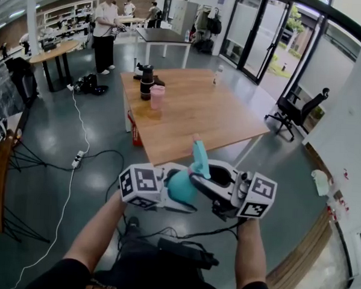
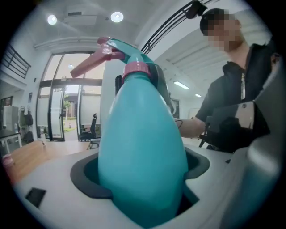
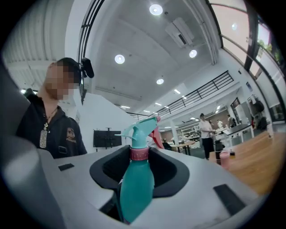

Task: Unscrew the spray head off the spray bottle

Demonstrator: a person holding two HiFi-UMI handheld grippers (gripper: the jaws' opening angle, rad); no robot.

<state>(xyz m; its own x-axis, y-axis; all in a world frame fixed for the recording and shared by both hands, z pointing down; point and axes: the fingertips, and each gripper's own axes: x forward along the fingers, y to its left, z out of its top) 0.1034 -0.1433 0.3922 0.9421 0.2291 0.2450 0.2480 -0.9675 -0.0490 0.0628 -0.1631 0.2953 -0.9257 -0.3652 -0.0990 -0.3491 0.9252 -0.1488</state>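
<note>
Head view: spray bottle (image 1: 179, 189) is up in the air between my two tools. It sits at 6 o'clock from the tabletop (image 1: 194, 117), off its near edge, resting on nothing. Spray head (image 1: 199, 161) points to 12 o'clock, away from me. Left hand-held gripper (image 1: 169, 191) comes in from 9 o'clock, right hand-held gripper (image 1: 206, 181) from 3 o'clock.

Left gripper view: it is clamped on the fat teal body, dark pads touching both sides, body filling the gap. That's my anchor.

Right gripper view: this one stands wide and holds nothing. The bottle stands between the jaws with the pink collar (image 3: 139, 153) level with the dark pads. There is a clear gap at 3 and 9 o'clock of the collar, so no contact.

Step in hand, my call: get the right one onto the head and start the twist. Collar looks fully seated, so I judge the unscrewing not yet begun.

Doing it well:
- Close on the collar, not on the trigger (image 3: 157, 134) at its 1 o'clock. The trigger would give way and might spray.
- Centre the collar between the pads first, so closing doesn't shove the neck sideways.
- Turn about the line of the neck in short rolls, let go, regrip, repeat.
- Watch the left grip: the body is smooth and tapered, so it may spin or slide in the pads. Squeeze firmly, but it probably dents.
- Once the head is loose, pull it straight out along the neck.
</note>
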